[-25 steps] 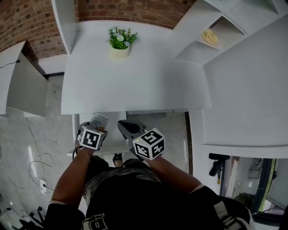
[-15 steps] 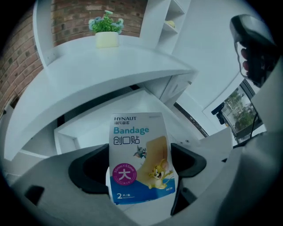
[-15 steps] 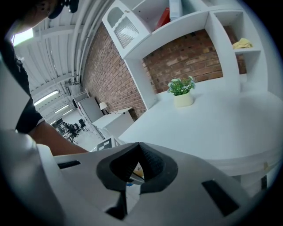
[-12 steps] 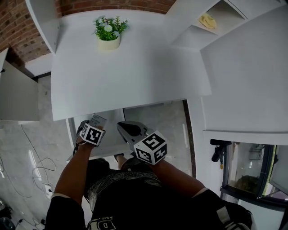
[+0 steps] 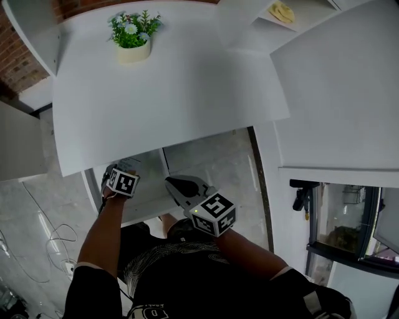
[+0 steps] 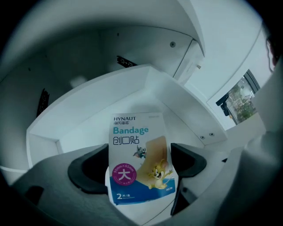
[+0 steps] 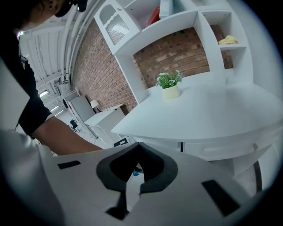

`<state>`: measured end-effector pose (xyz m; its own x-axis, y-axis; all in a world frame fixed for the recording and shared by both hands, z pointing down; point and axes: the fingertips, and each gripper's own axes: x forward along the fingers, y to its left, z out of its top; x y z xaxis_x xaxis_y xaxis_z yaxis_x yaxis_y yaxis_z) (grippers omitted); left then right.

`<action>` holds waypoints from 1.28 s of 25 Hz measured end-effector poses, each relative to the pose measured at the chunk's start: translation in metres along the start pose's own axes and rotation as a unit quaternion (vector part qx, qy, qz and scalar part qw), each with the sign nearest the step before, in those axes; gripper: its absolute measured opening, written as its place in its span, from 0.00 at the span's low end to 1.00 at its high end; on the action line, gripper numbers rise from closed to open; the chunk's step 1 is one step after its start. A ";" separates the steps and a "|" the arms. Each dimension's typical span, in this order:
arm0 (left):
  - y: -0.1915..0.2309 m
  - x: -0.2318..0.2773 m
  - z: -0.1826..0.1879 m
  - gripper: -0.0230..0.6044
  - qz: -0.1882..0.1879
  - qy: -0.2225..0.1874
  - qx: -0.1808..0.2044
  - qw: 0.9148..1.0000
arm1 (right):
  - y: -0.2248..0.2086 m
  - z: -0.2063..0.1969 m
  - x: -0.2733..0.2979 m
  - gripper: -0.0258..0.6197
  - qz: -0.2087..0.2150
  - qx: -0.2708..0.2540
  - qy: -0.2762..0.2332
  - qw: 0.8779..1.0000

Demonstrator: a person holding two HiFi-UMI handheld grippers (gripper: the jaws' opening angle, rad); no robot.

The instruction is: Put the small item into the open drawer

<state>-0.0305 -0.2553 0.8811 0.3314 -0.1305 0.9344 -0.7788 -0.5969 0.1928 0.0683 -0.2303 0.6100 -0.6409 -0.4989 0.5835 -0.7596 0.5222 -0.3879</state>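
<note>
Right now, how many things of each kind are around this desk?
Claws: 2, left claw and right claw
Bandage packet: 1
Open drawer: 1
Potted plant: 1
Yellow item on shelf: 1
Total: 6

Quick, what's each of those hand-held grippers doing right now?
Left hand-held gripper: closed on the bandage packet.
Right hand-held gripper: closed, empty.

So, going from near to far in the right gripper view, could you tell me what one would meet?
right gripper, jaws together → white desktop → potted plant → brick wall
</note>
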 end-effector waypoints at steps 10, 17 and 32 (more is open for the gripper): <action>0.001 0.029 -0.018 0.71 -0.003 0.033 0.007 0.999 | -0.018 -0.014 -0.010 0.05 -0.022 0.014 0.003 1.000; -0.002 0.026 -0.014 0.71 -0.012 0.033 0.015 0.999 | -0.015 -0.012 -0.006 0.05 -0.012 0.014 0.003 1.000; -0.013 -0.026 -0.001 0.71 -0.012 0.003 -0.012 1.000 | 0.001 0.004 0.001 0.05 0.031 0.001 0.004 0.999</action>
<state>-0.0297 -0.2438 0.8546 0.3465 -0.1118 0.9314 -0.7836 -0.5803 0.2219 0.0663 -0.2329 0.6069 -0.6865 -0.4601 0.5631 -0.7181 0.5507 -0.4255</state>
